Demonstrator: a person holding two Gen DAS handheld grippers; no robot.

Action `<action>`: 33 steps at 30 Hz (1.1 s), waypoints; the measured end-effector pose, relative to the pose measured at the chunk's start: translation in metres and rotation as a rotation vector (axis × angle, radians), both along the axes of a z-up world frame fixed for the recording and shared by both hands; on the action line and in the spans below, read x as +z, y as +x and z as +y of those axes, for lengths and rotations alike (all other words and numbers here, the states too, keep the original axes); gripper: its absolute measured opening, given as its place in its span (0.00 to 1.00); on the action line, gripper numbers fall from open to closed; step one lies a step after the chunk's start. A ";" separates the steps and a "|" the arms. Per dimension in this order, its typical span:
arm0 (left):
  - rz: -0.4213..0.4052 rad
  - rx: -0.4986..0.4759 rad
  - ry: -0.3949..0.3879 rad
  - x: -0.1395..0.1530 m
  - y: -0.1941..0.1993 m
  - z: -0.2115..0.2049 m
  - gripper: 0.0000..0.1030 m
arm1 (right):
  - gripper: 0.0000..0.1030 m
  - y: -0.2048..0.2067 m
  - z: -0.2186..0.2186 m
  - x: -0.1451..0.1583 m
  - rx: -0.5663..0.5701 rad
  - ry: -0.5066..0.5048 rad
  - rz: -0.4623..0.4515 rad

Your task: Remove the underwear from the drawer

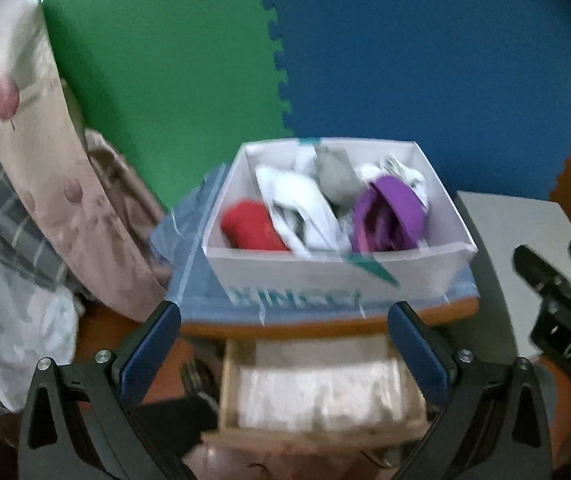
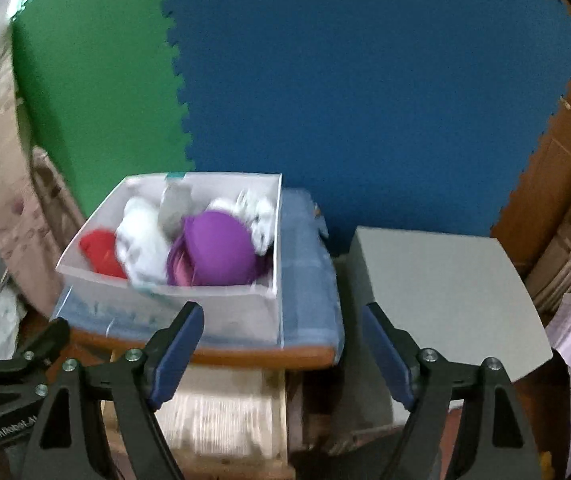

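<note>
An open wooden drawer [image 1: 229, 392] sits below an orange-edged tabletop, with pale folded fabric [image 1: 321, 392] inside; it also shows in the right wrist view [image 2: 221, 412]. My left gripper [image 1: 285, 340] is open and empty, above the drawer's front. My right gripper [image 2: 283, 344] is open and empty, over the drawer's right side. On the tabletop stands a white box [image 1: 325, 276] holding red [image 1: 251, 226], white [image 1: 305, 208], grey and purple [image 1: 389, 216] garments. The box also shows in the right wrist view [image 2: 213, 308].
A grey box [image 2: 445, 292] stands right of the table. Blue [image 2: 365, 80] and green [image 2: 97, 80] foam mats line the wall behind. Floral fabric and bedding [image 1: 25, 200] pile up at the left. Cardboard [image 2: 565, 160] leans at the right.
</note>
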State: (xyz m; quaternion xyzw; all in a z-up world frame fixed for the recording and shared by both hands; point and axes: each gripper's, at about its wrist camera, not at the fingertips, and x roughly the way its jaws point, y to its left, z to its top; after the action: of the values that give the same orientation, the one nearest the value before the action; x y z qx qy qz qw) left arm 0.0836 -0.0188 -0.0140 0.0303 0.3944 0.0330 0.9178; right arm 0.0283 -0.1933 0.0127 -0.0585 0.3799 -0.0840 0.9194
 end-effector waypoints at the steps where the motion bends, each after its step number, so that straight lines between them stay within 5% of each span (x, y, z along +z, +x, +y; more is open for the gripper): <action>1: 0.009 -0.009 -0.008 -0.003 -0.006 -0.002 1.00 | 0.80 -0.008 0.001 0.000 0.005 -0.004 -0.002; 9: 0.038 -0.048 -0.076 -0.013 -0.046 -0.005 1.00 | 0.80 -0.046 0.006 0.006 0.025 -0.009 -0.019; 33: 0.042 -0.009 -0.109 -0.017 -0.066 0.012 1.00 | 0.80 -0.056 0.023 0.000 0.057 -0.034 -0.007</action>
State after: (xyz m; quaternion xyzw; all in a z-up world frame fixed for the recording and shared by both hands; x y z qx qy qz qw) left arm 0.0176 -0.0068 -0.0310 -0.0171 0.4146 0.0068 0.9098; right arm -0.0281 -0.1703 0.0122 -0.0847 0.3735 -0.0643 0.9215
